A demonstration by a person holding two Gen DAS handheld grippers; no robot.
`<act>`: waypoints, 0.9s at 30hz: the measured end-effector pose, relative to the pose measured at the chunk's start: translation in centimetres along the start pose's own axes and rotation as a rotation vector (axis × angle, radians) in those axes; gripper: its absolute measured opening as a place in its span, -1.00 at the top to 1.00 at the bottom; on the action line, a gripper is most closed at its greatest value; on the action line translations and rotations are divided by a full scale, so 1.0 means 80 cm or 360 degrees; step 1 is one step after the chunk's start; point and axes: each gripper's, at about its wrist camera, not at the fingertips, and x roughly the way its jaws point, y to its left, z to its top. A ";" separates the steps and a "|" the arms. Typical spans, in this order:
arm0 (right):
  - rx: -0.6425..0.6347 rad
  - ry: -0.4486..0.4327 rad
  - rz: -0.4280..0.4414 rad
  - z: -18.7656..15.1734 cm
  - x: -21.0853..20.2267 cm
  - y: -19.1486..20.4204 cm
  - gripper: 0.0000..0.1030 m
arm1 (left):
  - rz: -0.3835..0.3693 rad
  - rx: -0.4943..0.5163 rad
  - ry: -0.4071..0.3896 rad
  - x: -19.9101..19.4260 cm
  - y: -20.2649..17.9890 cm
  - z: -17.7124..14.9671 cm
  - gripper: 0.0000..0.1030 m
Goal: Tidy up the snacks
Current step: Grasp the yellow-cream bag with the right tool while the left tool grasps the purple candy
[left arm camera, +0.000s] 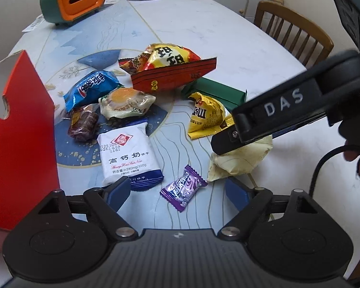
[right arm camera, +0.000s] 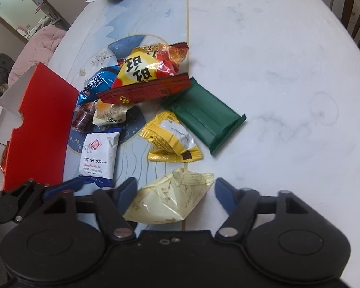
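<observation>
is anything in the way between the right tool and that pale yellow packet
Nothing visible. The right tool is open, its fingers either side of the pale yellow packet, with no other snack between them.

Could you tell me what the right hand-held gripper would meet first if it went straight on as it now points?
Most likely the pale yellow crinkled snack packet, which already lies between the open fingers of the right hand-held gripper.

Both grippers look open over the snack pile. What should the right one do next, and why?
Probably close the right gripper on the pale yellow packet. Its open fingers already straddle that packet, nothing is held yet, and the open red box waits to the left. The left gripper hovers open near the purple candy.
</observation>
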 end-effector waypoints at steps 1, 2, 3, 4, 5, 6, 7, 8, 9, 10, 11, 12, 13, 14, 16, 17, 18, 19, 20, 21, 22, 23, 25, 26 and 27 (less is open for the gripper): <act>0.0019 0.0010 0.0021 0.000 0.000 -0.002 -0.30 | -0.0002 0.0009 0.0003 0.002 -0.001 0.000 -0.68; 0.0027 0.0022 0.0032 0.000 0.000 -0.002 -0.29 | -0.0010 0.0011 0.0005 0.004 -0.001 0.000 -0.67; 0.0025 0.0031 0.0038 0.000 0.001 -0.003 -0.24 | -0.0012 0.0009 0.0005 0.005 0.000 0.000 -0.61; 0.0019 0.0037 0.0047 -0.001 0.001 -0.003 -0.20 | -0.0010 0.0007 0.0006 0.006 0.000 0.000 -0.52; 0.0019 0.0041 0.0058 -0.002 0.001 -0.003 -0.16 | -0.0008 0.0006 0.0012 0.008 0.000 0.001 -0.50; 0.0024 0.0043 0.0067 -0.002 0.000 -0.004 -0.13 | -0.0008 0.0006 0.0018 0.010 0.000 0.001 -0.48; 0.0026 0.0045 0.0075 -0.002 0.000 -0.005 -0.11 | -0.0008 0.0009 0.0020 0.011 -0.001 0.001 -0.47; 0.0029 0.0048 0.0088 -0.003 -0.001 -0.006 -0.07 | -0.0011 0.0014 0.0019 0.012 -0.001 0.001 -0.46; 0.0032 0.0049 0.0098 -0.003 -0.002 -0.007 -0.04 | -0.0016 0.0017 0.0018 0.013 -0.002 0.001 -0.44; 0.0031 0.0046 0.0098 -0.004 -0.003 -0.008 0.00 | -0.0018 0.0020 0.0016 0.013 -0.003 0.001 -0.41; 0.0029 0.0041 0.0096 -0.005 -0.004 -0.009 0.05 | -0.0021 0.0022 0.0015 0.014 -0.003 0.002 -0.40; 0.0032 0.0040 0.0100 -0.005 -0.005 -0.011 0.09 | -0.0028 0.0025 0.0017 0.015 -0.004 0.002 -0.34; 0.0038 0.0041 0.0106 -0.005 -0.005 -0.014 0.10 | -0.0037 0.0030 0.0015 0.015 -0.005 0.002 -0.25; 0.0047 0.0040 0.0115 -0.006 -0.006 -0.016 0.12 | -0.0051 0.0036 0.0015 0.015 -0.007 0.002 -0.20; 0.0056 0.0040 0.0128 -0.006 -0.007 -0.020 0.13 | -0.0075 0.0041 0.0027 0.017 -0.011 0.003 -0.02; 0.0056 0.0042 0.0132 -0.006 -0.008 -0.021 0.09 | -0.0078 0.0040 0.0029 0.017 -0.013 0.002 0.02; 0.0061 0.0045 0.0141 -0.006 -0.009 -0.023 0.08 | -0.0076 0.0044 0.0023 0.017 -0.014 0.002 0.10; 0.0072 0.0047 0.0147 -0.006 -0.010 -0.025 0.06 | -0.0074 0.0047 0.0021 0.017 -0.015 0.002 0.16; 0.0076 0.0051 0.0157 -0.005 -0.011 -0.026 0.04 | -0.0076 0.0043 0.0020 0.016 -0.015 0.002 0.19; 0.0067 0.0053 0.0164 -0.005 -0.012 -0.027 -0.05 | -0.0082 0.0034 0.0020 0.016 -0.014 0.002 0.25; 0.0053 0.0052 0.0163 -0.004 -0.013 -0.027 -0.13 | -0.0088 0.0023 0.0020 0.016 -0.014 0.002 0.30; 0.0041 0.0049 0.0158 -0.005 -0.014 -0.026 -0.34 | -0.0089 0.0016 0.0021 0.016 -0.013 0.002 0.32; 0.0025 0.0054 0.0171 -0.006 -0.015 -0.024 -0.52 | -0.0084 0.0010 0.0017 0.015 -0.014 0.001 0.37; 0.0016 0.0059 0.0184 -0.006 -0.015 -0.022 -0.50 | -0.0080 0.0009 0.0016 0.015 -0.015 0.001 0.38; 0.0007 0.0065 0.0188 -0.007 -0.014 -0.020 -0.50 | -0.0074 0.0005 0.0016 0.014 -0.016 0.000 0.41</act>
